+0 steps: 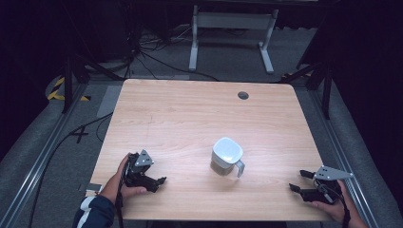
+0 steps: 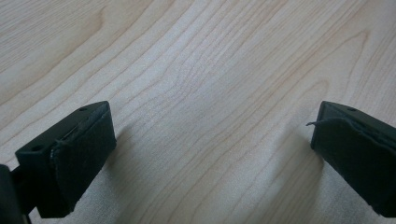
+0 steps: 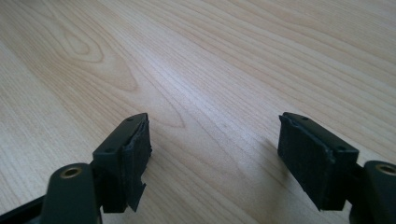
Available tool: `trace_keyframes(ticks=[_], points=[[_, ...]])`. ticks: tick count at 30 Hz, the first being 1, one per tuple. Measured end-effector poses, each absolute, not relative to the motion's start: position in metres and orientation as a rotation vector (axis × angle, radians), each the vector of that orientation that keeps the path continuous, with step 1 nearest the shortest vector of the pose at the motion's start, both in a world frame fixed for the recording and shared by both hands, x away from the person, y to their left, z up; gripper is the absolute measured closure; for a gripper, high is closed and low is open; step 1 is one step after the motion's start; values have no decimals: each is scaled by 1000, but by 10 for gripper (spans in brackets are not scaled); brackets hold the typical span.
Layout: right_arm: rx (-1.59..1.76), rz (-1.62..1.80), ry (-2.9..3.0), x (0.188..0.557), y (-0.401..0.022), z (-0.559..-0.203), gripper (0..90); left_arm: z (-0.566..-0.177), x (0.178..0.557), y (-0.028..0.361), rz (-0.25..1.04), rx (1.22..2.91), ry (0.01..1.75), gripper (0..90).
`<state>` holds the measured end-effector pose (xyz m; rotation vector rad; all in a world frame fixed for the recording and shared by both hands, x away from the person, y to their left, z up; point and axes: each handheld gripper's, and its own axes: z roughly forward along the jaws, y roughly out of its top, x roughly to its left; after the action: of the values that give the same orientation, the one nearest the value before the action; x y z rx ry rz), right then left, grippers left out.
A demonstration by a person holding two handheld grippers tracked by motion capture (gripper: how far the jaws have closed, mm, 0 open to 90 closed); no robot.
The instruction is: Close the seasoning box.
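- White-lidded and squat, a small jug (image 1: 226, 156) with a pale grey handle is standing upright on the wooden table (image 1: 190, 114), a little right of centre and toward the person's edge; its handle is pointing toward the near right.
- What is inside the jug's darker lower body is hard to make out from above, so I am leaving that open.
- Both grippers are sitting well apart from the jug, one on each side of it, with neither touching it.
- On the near left, the left gripper (image 1: 159, 181) is resting low over the table in the person's left hand (image 1: 119, 183), its tips pointing right, toward the jug; a dark sleeve with white stripes (image 1: 94, 211) is coming in from the bottom edge.
- In the left gripper view its two black jaws are standing wide apart, with bare wood grain between them.
- At the near right corner, the right gripper (image 1: 300, 181) is lying in the right hand (image 1: 332, 206), its grey three-cornered plate on top and its tips pointing left.
- In the right gripper view its jaws are likewise spread, holding nothing, the padding on the left one looking frayed at the edge.
- Farther off, a small dark round grommet (image 1: 243, 95) is sitting in the tabletop near the far edge, and cables are trailing over the grey floor beyond.
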<state>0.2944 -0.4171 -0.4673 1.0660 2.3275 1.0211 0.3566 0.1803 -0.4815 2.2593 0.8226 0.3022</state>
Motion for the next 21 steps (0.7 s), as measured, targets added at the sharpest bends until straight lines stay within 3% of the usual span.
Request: trace_keyframes(ticks=[21], points=[[1076,1026,2329,295,-417,-467,250,-480,358,180,304,2276,810,1]])
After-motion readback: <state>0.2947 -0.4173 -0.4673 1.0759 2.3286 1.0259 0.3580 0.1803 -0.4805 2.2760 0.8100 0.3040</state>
